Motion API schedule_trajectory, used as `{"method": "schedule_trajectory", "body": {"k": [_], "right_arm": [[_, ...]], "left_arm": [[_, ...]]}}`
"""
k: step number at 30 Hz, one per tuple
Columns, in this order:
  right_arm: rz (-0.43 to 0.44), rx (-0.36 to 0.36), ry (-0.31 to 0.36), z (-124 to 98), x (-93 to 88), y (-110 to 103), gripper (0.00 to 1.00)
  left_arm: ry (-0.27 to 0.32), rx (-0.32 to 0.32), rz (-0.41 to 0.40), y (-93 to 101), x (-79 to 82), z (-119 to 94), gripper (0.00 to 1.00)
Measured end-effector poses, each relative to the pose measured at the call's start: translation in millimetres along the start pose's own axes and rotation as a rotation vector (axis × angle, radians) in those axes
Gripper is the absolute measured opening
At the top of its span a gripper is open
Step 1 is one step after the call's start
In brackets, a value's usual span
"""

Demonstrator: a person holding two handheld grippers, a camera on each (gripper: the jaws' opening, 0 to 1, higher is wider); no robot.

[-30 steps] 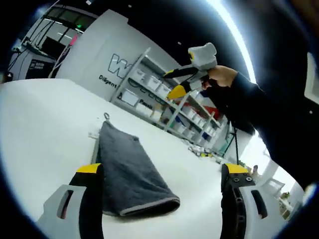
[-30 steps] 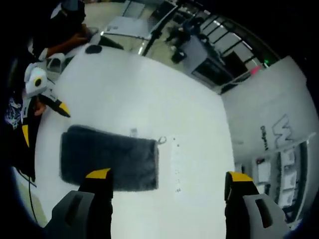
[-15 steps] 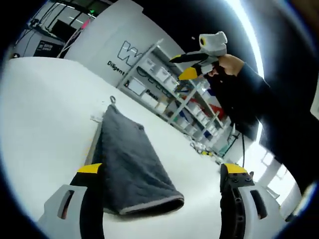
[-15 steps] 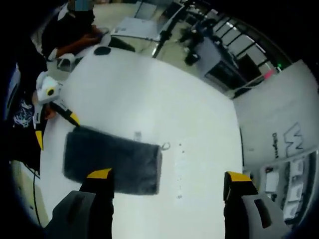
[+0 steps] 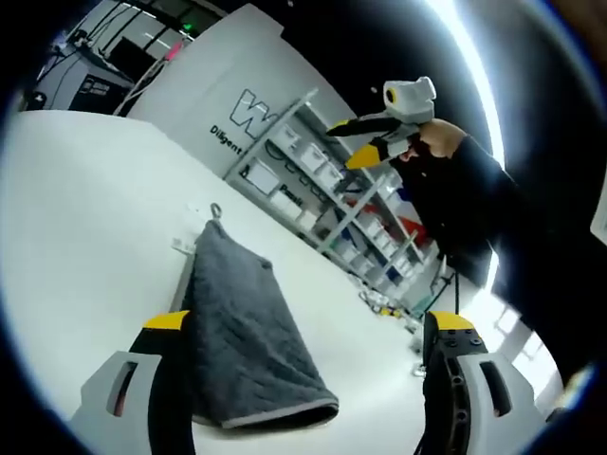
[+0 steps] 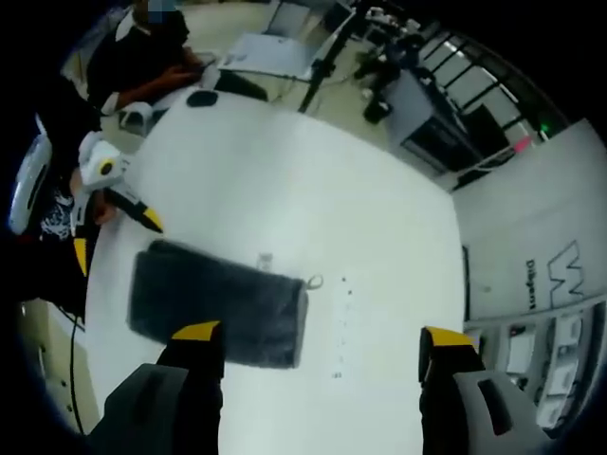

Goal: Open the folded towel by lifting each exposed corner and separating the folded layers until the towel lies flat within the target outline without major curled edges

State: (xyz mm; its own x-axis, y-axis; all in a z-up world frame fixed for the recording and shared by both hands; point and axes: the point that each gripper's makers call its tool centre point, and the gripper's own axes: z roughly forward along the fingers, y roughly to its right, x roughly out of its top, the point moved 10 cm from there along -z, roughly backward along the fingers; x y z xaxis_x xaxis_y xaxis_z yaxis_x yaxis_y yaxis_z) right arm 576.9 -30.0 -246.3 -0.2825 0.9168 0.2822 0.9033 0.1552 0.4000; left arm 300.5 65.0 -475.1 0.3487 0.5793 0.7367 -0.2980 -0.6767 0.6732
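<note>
Evidently nothing is being gripped yet: the left gripper [image 5: 303,332] is hovering with jaws spread wide and empty, the folded towel [image 5: 248,336] lying on the white table [image 5: 85,218] just ahead, beside its left fingertip [image 5: 167,322]. Meanwhile the right gripper [image 6: 318,336] is looking down, equally spread, the towel beyond its left finger, probably choosing a corner.

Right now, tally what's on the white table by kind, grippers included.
Towel: 1, dark grey, folded
Tag: 1, small and pale, beside the towel
Grippers: 2, left gripper and right gripper, both open
Total: 4
</note>
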Motion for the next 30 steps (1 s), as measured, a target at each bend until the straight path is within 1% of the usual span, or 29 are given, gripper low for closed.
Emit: {"method": "schedule_trajectory", "body": {"k": [3, 6, 10, 12, 17, 20, 25, 27, 30], "right_arm": [[-0.009, 0.009, 0.002, 5, -1.1, 1, 0.84], [-0.016, 0.012, -0.004, 14, -3.5, -1, 0.81], [-0.014, 0.028, -0.013, 22, -6.1, 0, 0.81], [-0.017, 0.029, -0.016, 25, -6.7, 0, 0.81], [-0.015, 0.041, 0.000, 32, -5.4, -2, 0.78], [-0.020, 0.054, -0.016, 40, -5.8, -4, 0.78], [-0.029, 0.066, -0.031, 51, -5.4, -6, 0.77], [-0.028, 0.068, -0.025, 52, -4.5, -6, 0.77], [-0.029, 0.070, -0.025, 55, -4.1, -6, 0.76]], "left_arm": [[-0.023, 0.000, -0.009, -4.1, -5.3, 0, 0.96], [-0.049, 0.003, -0.025, -7.0, -13.3, 0, 0.96], [-0.066, 0.006, -0.043, -7.4, -18.6, -1, 0.95], [-0.070, 0.007, -0.049, -7.6, -20.1, -1, 0.95], [-0.075, 0.017, -0.071, -10.9, -26.6, -1, 0.95], [-0.075, 0.020, -0.091, -10.8, -30.2, 0, 0.95], [-0.090, 0.020, -0.095, -12.3, -32.8, -1, 0.95], [-0.099, 0.022, -0.097, -14.3, -33.1, -2, 0.95], [-0.095, 0.024, -0.103, -15.4, -32.2, -2, 0.94]]}}
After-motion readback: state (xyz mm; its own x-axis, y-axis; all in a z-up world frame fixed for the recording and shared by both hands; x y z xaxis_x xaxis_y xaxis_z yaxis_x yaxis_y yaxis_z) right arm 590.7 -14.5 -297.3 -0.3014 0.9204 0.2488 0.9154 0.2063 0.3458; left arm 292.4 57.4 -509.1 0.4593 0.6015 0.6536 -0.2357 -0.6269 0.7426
